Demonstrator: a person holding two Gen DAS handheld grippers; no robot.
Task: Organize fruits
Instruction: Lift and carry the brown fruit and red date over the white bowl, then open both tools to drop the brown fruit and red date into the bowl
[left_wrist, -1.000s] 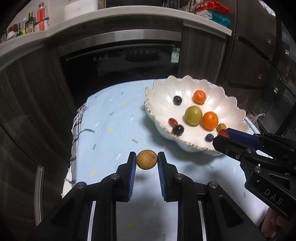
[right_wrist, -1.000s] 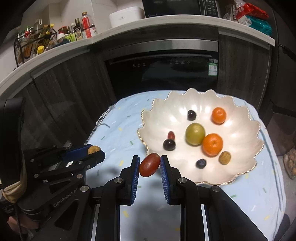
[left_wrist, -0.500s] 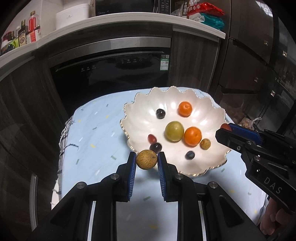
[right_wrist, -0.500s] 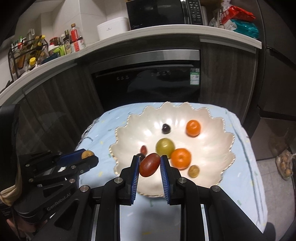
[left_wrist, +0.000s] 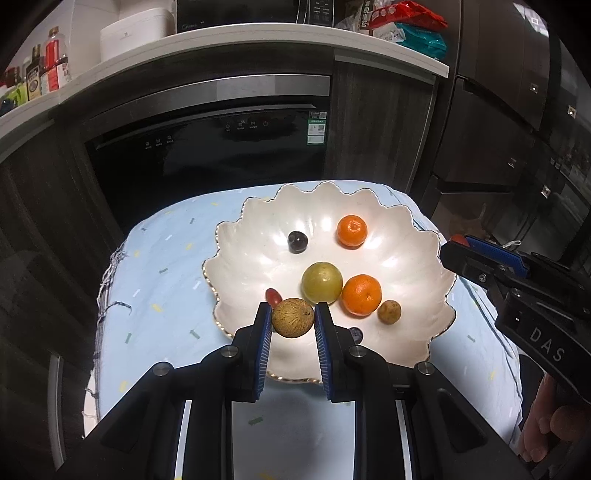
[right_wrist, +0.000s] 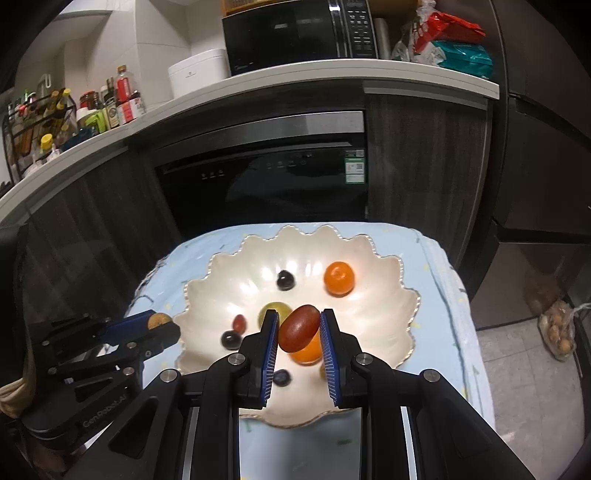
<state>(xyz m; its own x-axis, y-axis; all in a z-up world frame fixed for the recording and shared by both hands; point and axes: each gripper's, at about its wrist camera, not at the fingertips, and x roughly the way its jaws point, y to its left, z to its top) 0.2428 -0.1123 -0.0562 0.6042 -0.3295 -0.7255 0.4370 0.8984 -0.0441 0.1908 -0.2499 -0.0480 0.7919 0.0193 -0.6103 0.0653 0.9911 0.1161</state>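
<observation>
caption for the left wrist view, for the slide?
Left gripper holds a brown round fruit over the scalloped white bowl of mixed fruit; right gripper alongside.

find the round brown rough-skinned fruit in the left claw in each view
Left wrist: round brown rough-skinned fruit, lower centre, pinched between the blue pads of the left claw.
Right wrist: far left, only its top shows at that claw's tip.
Shared landmark: scalloped white bowl.
</observation>
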